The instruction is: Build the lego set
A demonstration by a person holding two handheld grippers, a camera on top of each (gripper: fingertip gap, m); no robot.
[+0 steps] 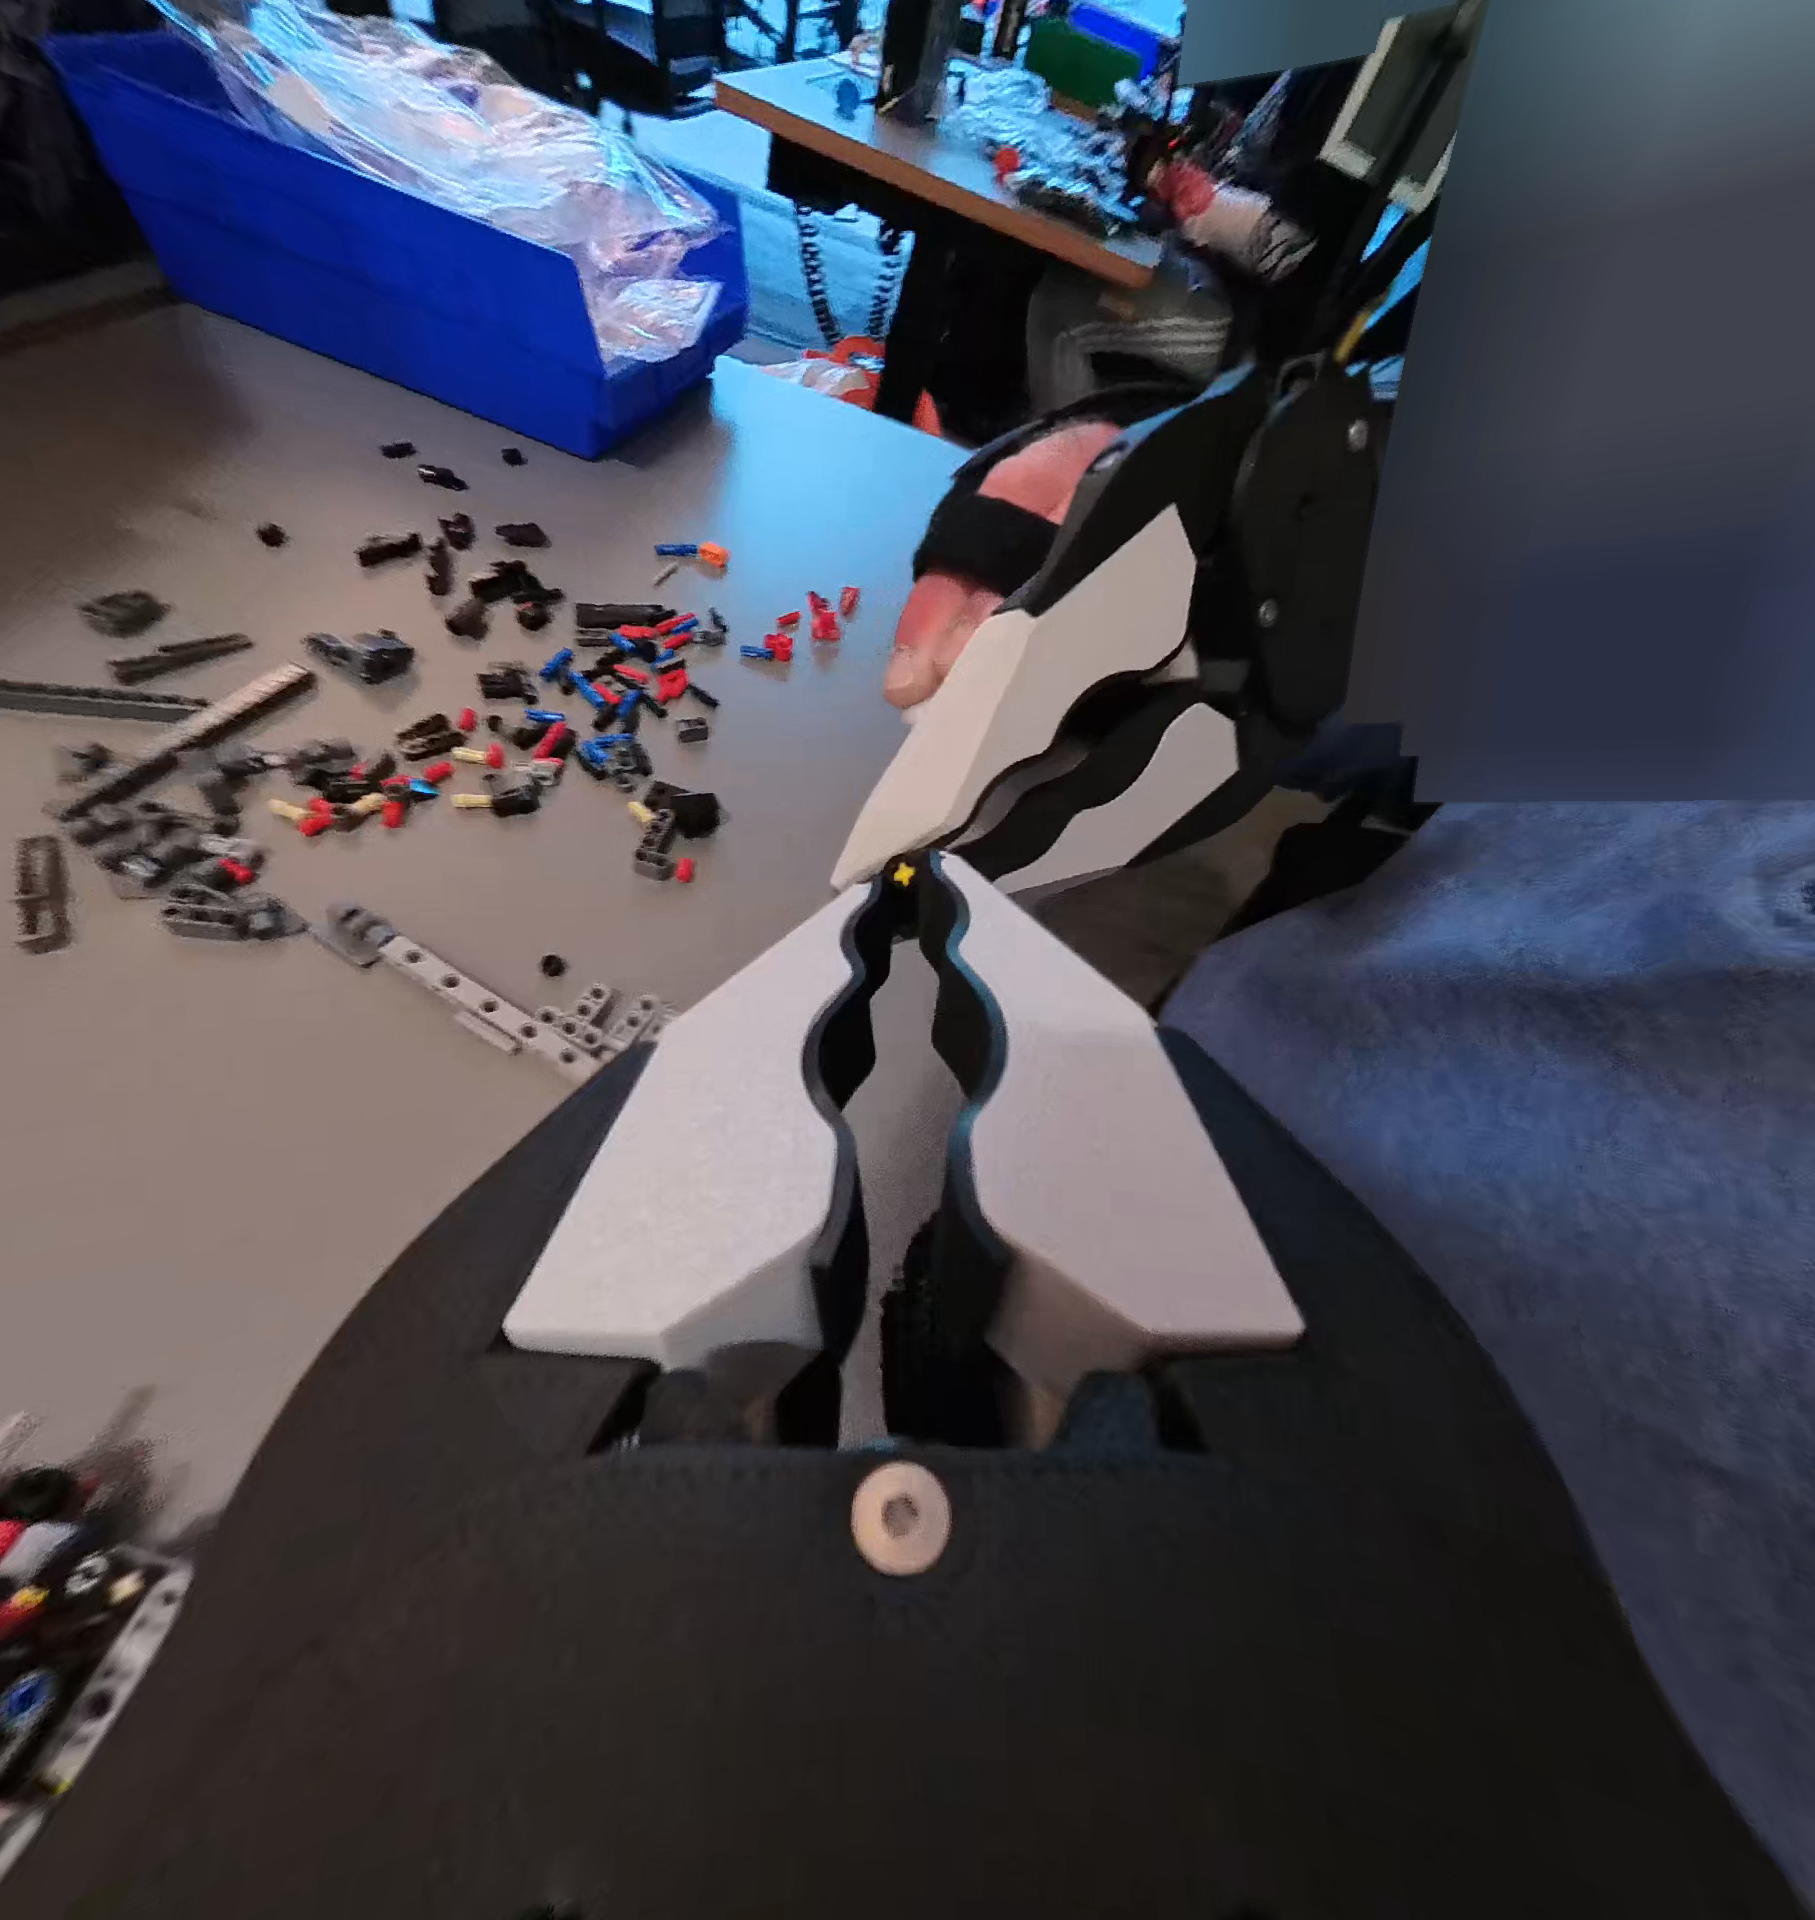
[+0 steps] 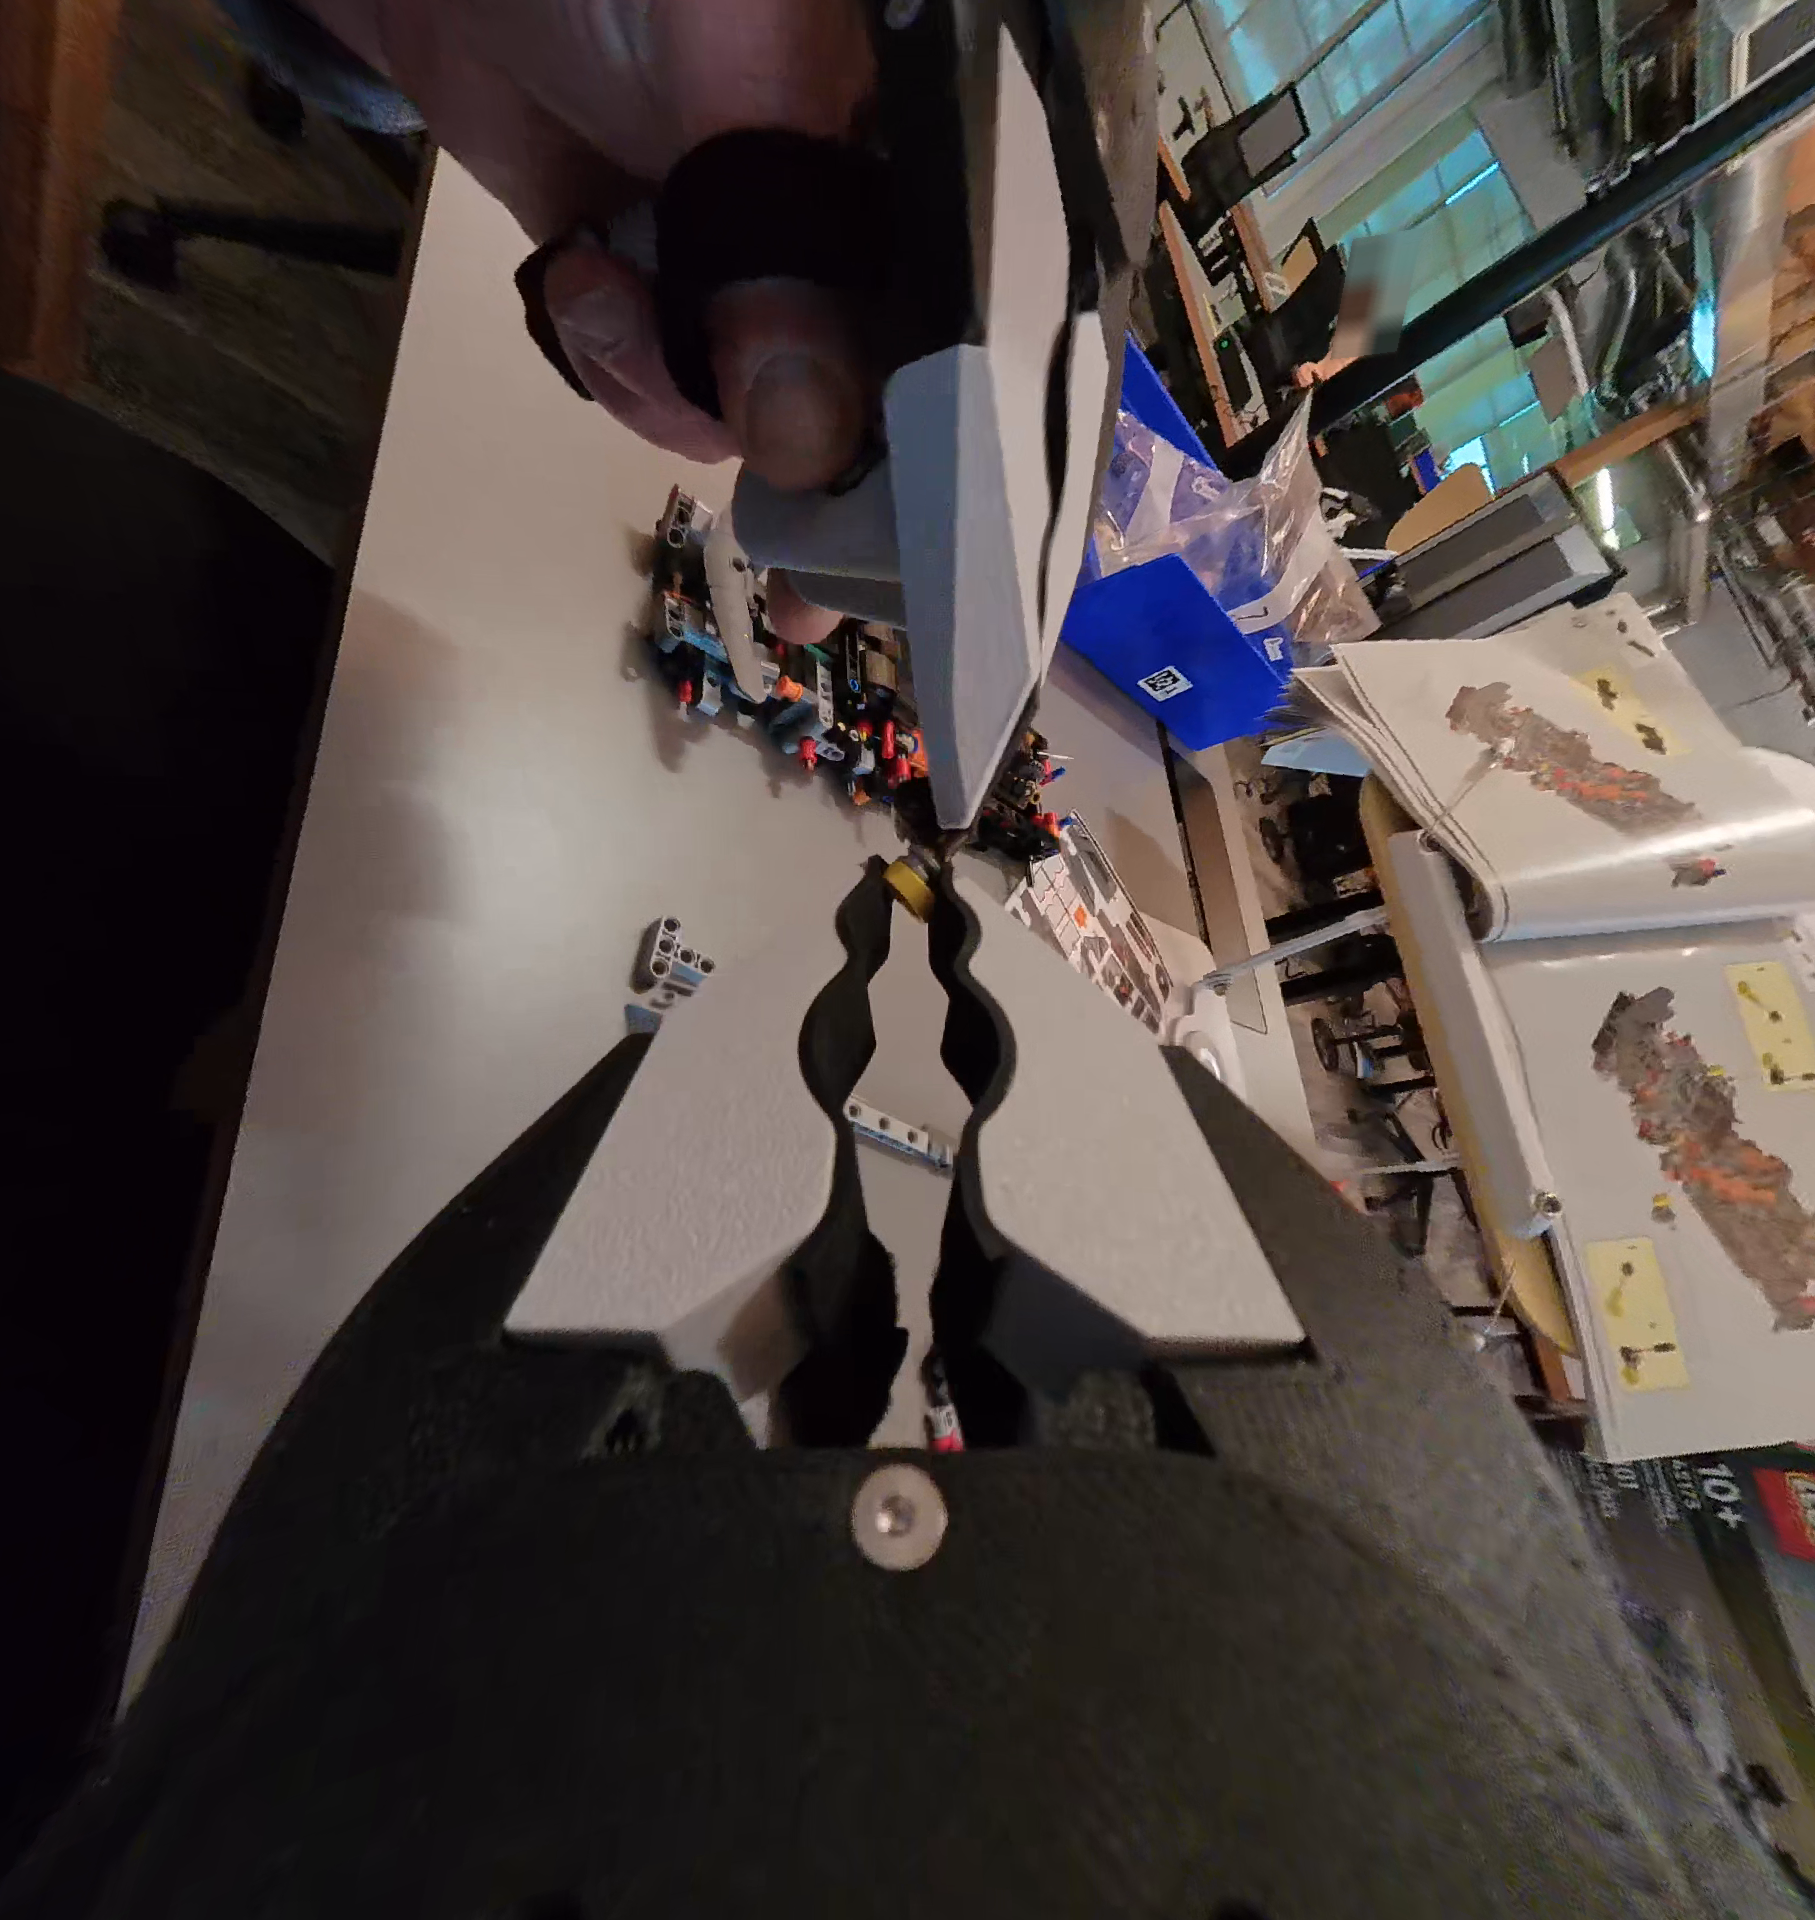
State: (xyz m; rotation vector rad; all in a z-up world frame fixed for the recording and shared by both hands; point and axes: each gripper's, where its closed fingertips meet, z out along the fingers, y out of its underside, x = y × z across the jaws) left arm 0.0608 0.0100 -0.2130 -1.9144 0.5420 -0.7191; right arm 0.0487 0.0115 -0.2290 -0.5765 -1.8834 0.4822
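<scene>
My left gripper (image 1: 901,883) is shut at its tips on a small black piece with a yellow cross-shaped end (image 1: 903,876), held above the table's near edge. My right gripper (image 2: 911,885) is shut on a small yellow round piece (image 2: 908,889) with a grey end. The two grippers meet tip to tip. The right gripper (image 1: 887,857) comes in from the upper right in the left wrist view. The left gripper (image 2: 950,826) comes down from above in the right wrist view. A partly built model (image 2: 778,686) lies on the table behind them.
Loose black, red, blue and grey pieces (image 1: 467,727) are scattered on the grey table (image 1: 207,1143). A blue bin (image 1: 415,260) holds plastic bags. A grey beam (image 1: 487,1003) lies nearby. An open instruction booklet (image 2: 1609,935), sticker sheet (image 2: 1100,925) and set box (image 2: 1796,1558) are at the right. My two grippers' fingertips are within a few centimetres of each other. The partly built model (image 2: 778,686) is about equally far from each gripper, around 20 cm.
</scene>
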